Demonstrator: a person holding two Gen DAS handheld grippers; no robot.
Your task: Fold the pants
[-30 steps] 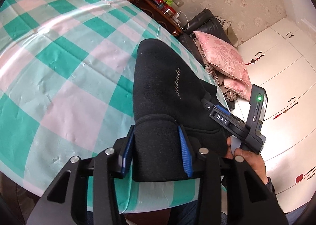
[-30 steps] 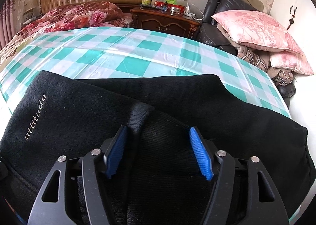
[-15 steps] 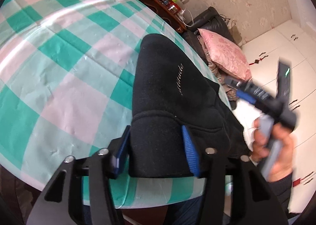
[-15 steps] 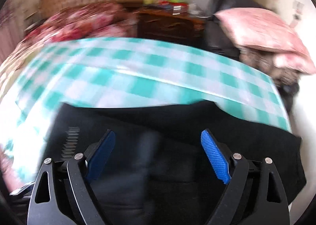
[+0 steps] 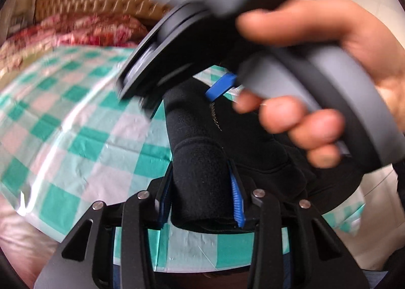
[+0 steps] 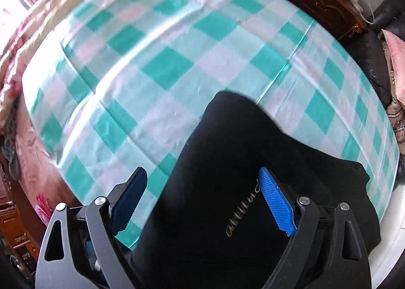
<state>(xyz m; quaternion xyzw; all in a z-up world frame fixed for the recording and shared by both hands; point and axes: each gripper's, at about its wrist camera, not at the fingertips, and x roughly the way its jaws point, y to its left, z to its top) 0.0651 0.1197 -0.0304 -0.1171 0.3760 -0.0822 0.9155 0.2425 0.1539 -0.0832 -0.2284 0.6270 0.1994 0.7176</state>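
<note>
Black pants [image 5: 202, 182] pinched at the cuff by left gripper [image 5: 202, 197], right gripper [image 6: 205, 203] spread above fabric w/ nothing held: keep hem taut & edges aligned, I'd say.

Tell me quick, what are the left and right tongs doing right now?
Left tongs: closed on the folded edge of the black pants.
Right tongs: open, holding nothing, above the pants.

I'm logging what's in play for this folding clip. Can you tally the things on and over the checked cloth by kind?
Pants: 1, the black pants
Tablecloths: 1, the checked tablecloth
Grippers: 2, the left gripper shut on the pants' ribbed end, the right gripper open above them
Total: 4
</note>
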